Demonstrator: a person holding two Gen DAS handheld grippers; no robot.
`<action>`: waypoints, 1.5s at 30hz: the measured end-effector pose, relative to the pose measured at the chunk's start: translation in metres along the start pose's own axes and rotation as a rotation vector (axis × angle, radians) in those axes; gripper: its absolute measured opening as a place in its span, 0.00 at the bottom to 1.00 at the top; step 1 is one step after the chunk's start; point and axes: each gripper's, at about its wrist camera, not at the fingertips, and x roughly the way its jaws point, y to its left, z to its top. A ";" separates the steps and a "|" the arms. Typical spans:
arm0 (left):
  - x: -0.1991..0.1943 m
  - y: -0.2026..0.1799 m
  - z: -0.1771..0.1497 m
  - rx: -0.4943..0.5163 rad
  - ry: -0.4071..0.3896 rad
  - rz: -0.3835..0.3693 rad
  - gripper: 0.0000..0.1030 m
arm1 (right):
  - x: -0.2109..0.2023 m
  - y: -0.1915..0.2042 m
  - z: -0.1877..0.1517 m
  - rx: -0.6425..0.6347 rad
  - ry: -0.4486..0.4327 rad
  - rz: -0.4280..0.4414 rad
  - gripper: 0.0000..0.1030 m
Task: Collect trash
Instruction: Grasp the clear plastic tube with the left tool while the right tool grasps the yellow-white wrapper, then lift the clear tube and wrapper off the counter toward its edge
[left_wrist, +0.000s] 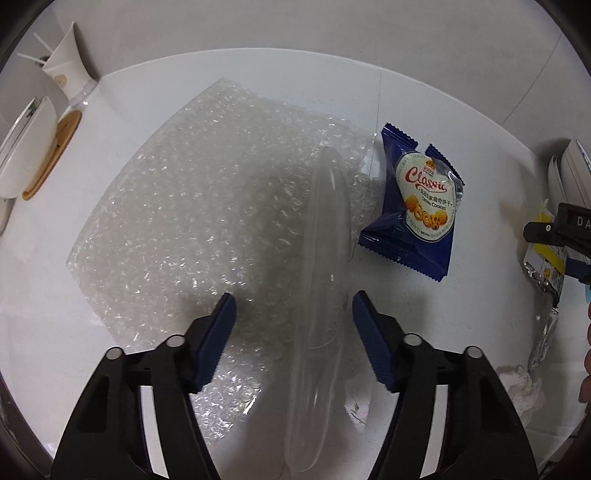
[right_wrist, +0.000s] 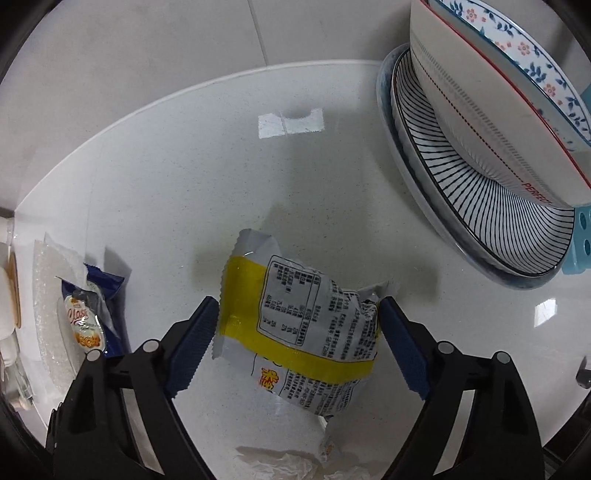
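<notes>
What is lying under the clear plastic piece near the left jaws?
Bubble wrap lies under the clear plastic piece; the white table shows beside it. Anything beneath the wrap is hidden.

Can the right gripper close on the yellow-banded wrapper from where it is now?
Probably yes: the right gripper already straddles the yellow-banded wrapper, nothing lies between, and the bowls stand well off.

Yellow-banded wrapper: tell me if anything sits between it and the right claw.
Nothing visible does. The yellow-banded wrapper already lies between the open right claw pads, on the bare white counter. The crumpled tissue lies below it, out of the way.
</notes>
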 end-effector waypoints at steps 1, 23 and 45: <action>0.000 0.003 0.003 -0.002 0.001 -0.006 0.51 | 0.001 0.000 0.001 0.001 0.003 -0.002 0.76; -0.019 0.014 -0.009 -0.013 -0.017 -0.065 0.25 | 0.000 -0.015 0.002 -0.019 -0.029 -0.009 0.20; -0.054 0.013 -0.020 -0.004 -0.073 -0.067 0.25 | -0.036 -0.020 -0.051 -0.042 -0.120 0.021 0.19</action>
